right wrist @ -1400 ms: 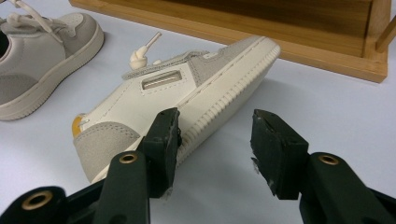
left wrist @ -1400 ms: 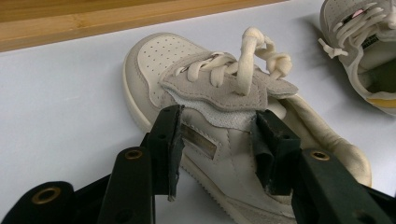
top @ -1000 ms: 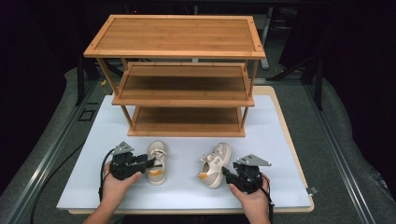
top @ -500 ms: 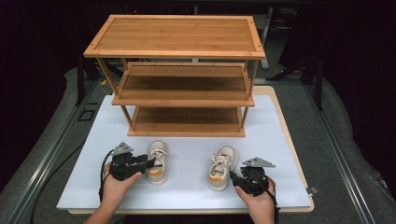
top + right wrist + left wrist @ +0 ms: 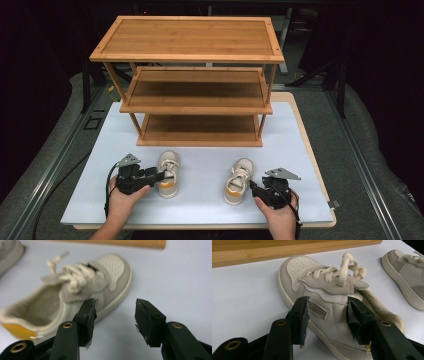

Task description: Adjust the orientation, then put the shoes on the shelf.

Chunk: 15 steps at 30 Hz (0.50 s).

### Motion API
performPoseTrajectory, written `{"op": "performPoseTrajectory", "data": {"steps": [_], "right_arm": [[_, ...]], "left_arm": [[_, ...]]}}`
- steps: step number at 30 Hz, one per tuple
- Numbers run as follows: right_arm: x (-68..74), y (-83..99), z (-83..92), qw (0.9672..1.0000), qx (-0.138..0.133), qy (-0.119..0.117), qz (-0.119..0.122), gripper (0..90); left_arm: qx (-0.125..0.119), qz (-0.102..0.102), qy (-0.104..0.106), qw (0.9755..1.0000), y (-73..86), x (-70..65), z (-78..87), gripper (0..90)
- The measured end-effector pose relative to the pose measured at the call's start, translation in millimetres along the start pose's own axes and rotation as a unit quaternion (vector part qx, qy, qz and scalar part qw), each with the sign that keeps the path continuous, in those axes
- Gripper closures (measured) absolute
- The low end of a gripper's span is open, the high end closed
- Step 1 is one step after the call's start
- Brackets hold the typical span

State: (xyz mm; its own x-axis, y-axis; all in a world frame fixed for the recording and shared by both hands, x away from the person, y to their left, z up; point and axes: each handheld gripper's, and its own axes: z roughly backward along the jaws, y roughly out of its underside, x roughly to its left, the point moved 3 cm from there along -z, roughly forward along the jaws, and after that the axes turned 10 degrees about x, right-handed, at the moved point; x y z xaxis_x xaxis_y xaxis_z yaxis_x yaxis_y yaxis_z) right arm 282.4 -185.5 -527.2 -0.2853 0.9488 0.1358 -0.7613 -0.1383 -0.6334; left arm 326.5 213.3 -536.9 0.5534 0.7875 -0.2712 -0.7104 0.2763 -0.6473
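Two small cream sneakers with orange heels lie side by side on the white mat [image 5: 200, 200]. The left sneaker [image 5: 168, 174] [image 5: 322, 282] points towards the rack. My left gripper [image 5: 159, 176] [image 5: 328, 307] straddles its near side wall, one jaw outside and one in the opening. Its jaws have just been opening and stand off the wall. The right sneaker [image 5: 239, 180] [image 5: 82, 282] rests flat. My right gripper [image 5: 254, 187] [image 5: 115, 307] is beside its outer edge. Those jaws have also just been opening, with bare mat between them.
A three-tier wooden shoe rack [image 5: 192, 95] stands at the back of the mat, its bottom board [image 5: 287, 250] close behind the sneakers. The mat's front edge [image 5: 200, 223] is just behind the hands. Dark floor surrounds the table.
The right sneaker, tilted and held a second ago, now lies flat, and the right gripper has drawn slightly back from it. The left hand stayed put.
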Motion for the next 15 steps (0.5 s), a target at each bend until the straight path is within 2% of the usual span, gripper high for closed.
{"op": "performPoseTrajectory", "data": {"steps": [5,6,8,13,15], "right_arm": [[8.7,-6.7,16.3,0.9976,-0.063,-0.026,-0.008,50.3],[10.8,-6.9,17.7,0.9974,-0.067,-0.028,-0.004,50.2],[15.8,-6.8,15.7,0.9976,-0.062,-0.031,0.002,49.6],[28.6,-2.9,0.2,0.9984,-0.028,-0.045,0.016,47.1],[33.7,-1.4,-5.7,0.9988,-0.019,-0.039,0.024,46.2]], "left_arm": [[-0.001,0.003,-0.002,1.0,-0.2,-0.7,-2.7,52.4],[0.0,0.002,-0.003,1.0,-0.1,-0.9,-3.2,52.1],[0.0,0.002,-0.008,1.0,0.0,-2.1,-4.0,51.3],[0.002,0.004,-0.011,0.9999,0.1,-3.2,-4.5,49.2],[0.002,0.007,-0.017,0.9998,-0.1,-3.0,-3.9,47.7]]}}
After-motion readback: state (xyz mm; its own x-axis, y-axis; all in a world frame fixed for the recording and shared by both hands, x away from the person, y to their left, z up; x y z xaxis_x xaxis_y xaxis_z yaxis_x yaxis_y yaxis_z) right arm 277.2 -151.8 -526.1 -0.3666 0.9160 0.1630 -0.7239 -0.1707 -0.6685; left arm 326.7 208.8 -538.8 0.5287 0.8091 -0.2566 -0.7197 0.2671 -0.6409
